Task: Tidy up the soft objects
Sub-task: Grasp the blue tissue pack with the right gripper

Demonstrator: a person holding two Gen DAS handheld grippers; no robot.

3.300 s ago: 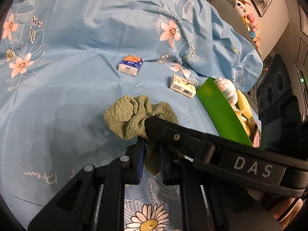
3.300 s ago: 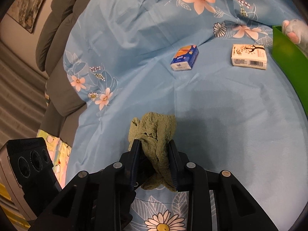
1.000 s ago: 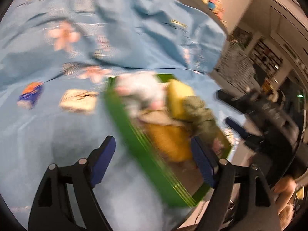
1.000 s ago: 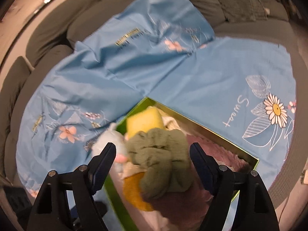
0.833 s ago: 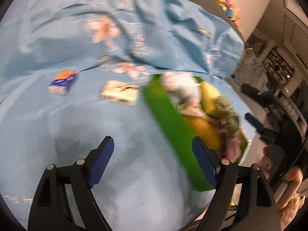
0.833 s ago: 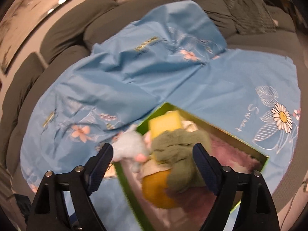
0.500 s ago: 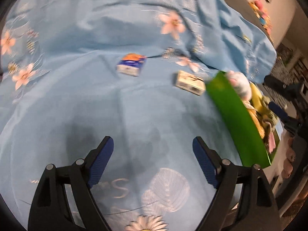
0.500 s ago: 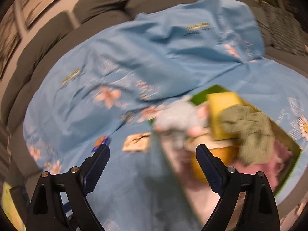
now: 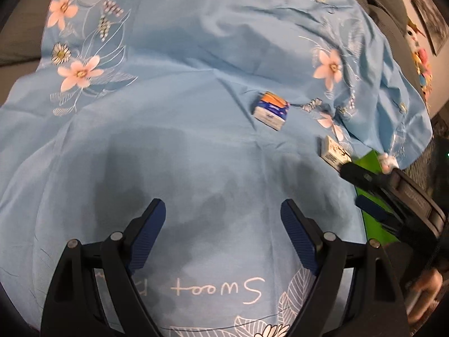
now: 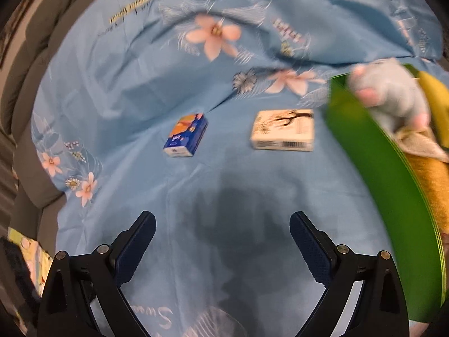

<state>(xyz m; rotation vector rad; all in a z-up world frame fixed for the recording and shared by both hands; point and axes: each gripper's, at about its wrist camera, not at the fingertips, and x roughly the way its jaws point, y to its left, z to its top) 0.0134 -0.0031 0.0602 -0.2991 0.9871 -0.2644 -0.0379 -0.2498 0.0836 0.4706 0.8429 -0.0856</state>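
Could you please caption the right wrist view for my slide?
Open right hand-held gripper above two packets, green box alongside.

Left claw (image 9: 223, 224) spread wide, empty, above blue sheet (image 9: 182, 140).

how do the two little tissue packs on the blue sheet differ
The blue and orange pack is brightly coloured; the white pack is pale with a dark branch print. The white pack looks wider and lies square to the right wrist camera, while the blue and orange pack is angled. The white pack sits nearer the green box. Both lie flat on the sheet, untouched.
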